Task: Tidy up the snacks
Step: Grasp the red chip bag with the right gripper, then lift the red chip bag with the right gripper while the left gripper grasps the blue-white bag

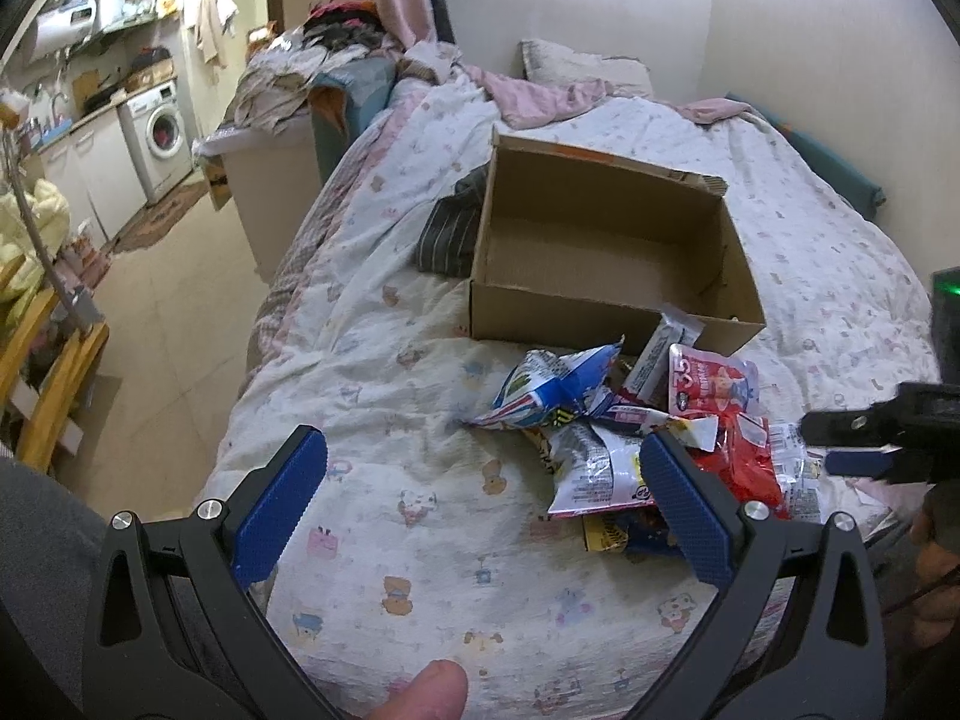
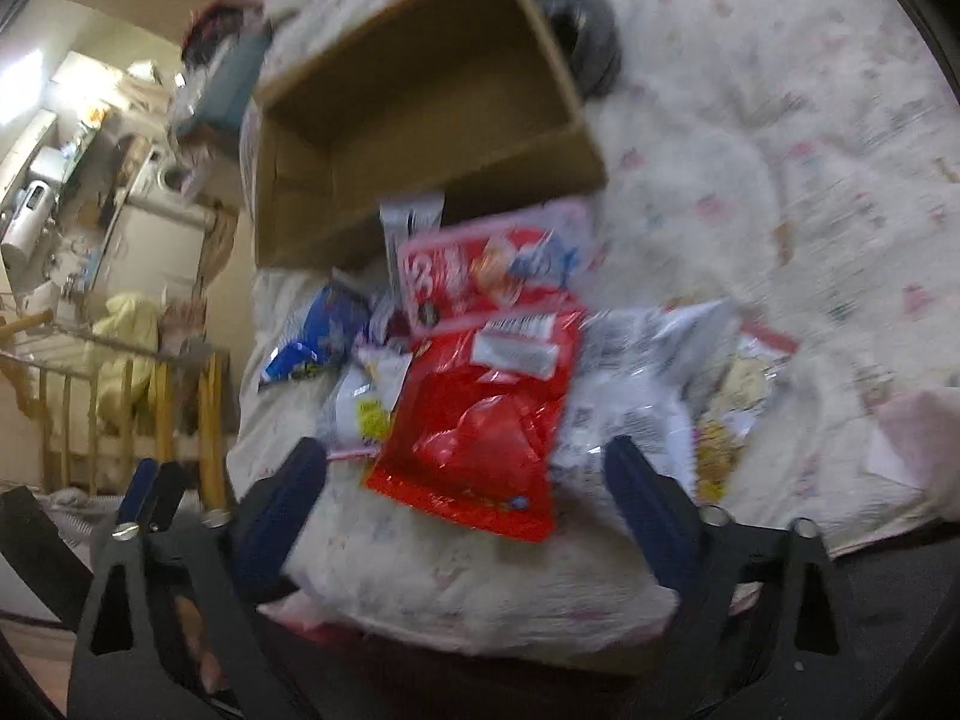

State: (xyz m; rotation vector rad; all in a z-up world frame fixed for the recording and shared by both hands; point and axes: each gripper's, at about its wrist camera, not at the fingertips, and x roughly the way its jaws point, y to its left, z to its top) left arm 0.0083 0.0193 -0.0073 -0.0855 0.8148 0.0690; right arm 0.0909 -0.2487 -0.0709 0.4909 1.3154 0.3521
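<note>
— Both grippers, left [image 1: 483, 483] and right [image 2: 465, 495], gape wide, holding nothing.
— Snacks?
— Crinkled packets heaped on the quilt [image 1: 420, 516] before the empty cardboard box [image 1: 606, 252]; red bag [image 2: 480, 414] glossy, print unreadable.

Large white "35" on the red-and-pink snack packet [image 1: 714, 384], right of centre; other print unreadable.

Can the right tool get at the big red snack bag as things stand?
Probably yes: the right tool stands open just short of the red bag, which lies on top of the pile with nothing over it.
</note>
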